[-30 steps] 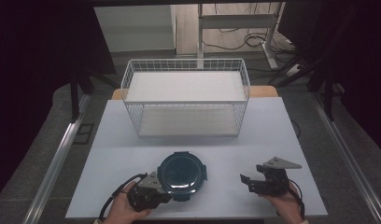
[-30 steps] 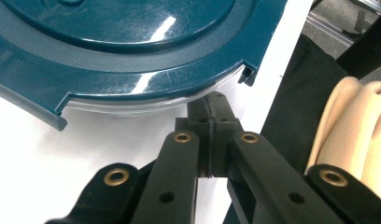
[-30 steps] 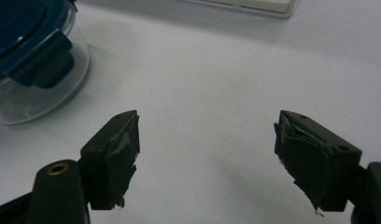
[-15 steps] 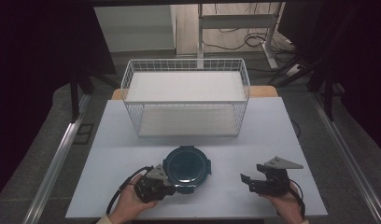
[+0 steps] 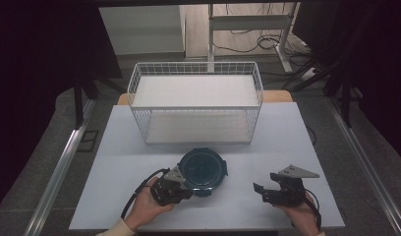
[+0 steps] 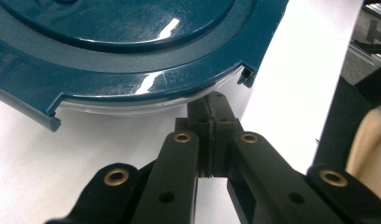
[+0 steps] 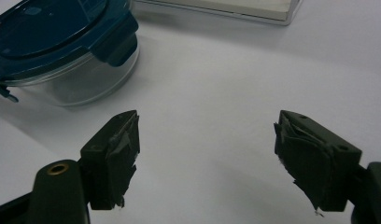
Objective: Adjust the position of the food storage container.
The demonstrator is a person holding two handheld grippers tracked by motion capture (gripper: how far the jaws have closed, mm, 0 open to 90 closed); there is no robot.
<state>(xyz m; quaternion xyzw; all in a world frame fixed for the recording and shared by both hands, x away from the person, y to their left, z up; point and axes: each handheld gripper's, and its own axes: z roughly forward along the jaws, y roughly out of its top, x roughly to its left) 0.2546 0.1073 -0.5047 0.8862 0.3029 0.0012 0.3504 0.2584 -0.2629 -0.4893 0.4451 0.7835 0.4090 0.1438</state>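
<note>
One box (image 5: 202, 169), round, clear-walled, with dark teal lid (image 6: 132, 46), standing on the near middle of the white table (image 5: 287, 147); close in front of the wire basket (image 5: 196, 109) but apart from it, not inside. Nothing to see in the basket so far; only its pale floor.

Left tongs (image 5: 190, 186) at the near left edge of the box; jaws fully together, nothing between them; in the left gripper view, closed tip (image 6: 211, 100) set against the clear wall just under the rim of the lid, touching or almost touching, hard to tell which. Looks more like a push with closed tongs than a grip.

Right tongs (image 5: 260, 191) well apart from the box, at the near right of the table; jaws wide, nothing between them, only bare table in the gap (image 7: 205, 140); box seen off to the far left in the right gripper view.

Judged from this: little done yet. Box not lifted, not gripped by either tongs, lid on top. Probably left to do: bring the box nearer or into position, take a real hold, then move it, perhaps into the basket.
</note>
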